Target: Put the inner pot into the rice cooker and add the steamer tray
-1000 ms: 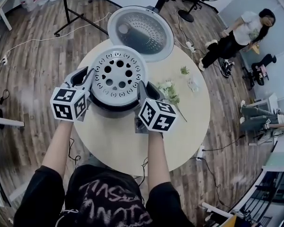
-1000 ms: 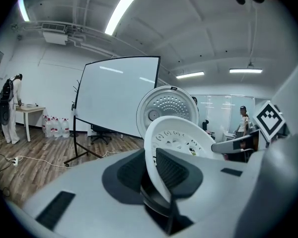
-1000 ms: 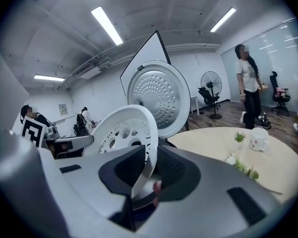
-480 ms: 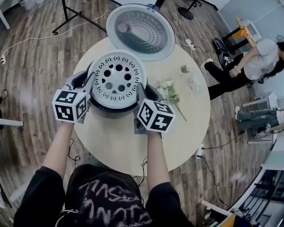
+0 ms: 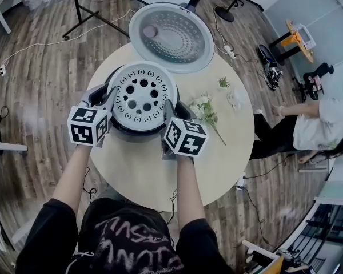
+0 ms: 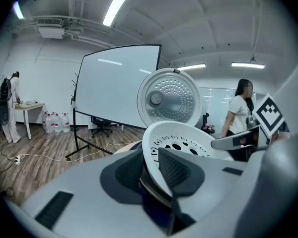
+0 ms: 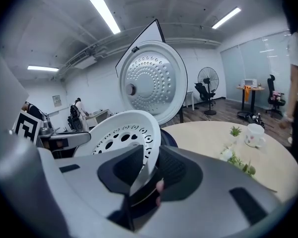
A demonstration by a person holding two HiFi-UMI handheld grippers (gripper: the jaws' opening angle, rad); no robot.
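The steamer tray (image 5: 142, 93), white and perforated with round holes, sits on top of the rice cooker (image 5: 121, 132) and lies between the two grippers.

Left gripper (image 5: 106, 96): it stands at the tray's left edge. In the left gripper view, the tray's (image 6: 184, 140) rim passes between the jaws of this gripper (image 6: 151, 167). The jaws are opening. The rim lies close against the inner pad, with a dark gap on the outer side.

Right gripper (image 5: 174, 110): it stands at the tray's right edge, opposite the left one. In the right gripper view, the tray's (image 7: 121, 133) thin rim stands between the jaws of this gripper (image 7: 149, 170). These jaws are also opening and no longer press on the rim.

Beyond both grippers, the cooker's lid (image 5: 170, 37) stands open, showing its dimpled metal inner face.

To the right of the right gripper, a flower sprig (image 5: 204, 112) lies on the round bench (image 5: 160, 181).

Markings: each gripper's cube carries black-and-white square markers without lettering. The print on the person's dark shirt (image 5: 128, 238) is too blurred to read.
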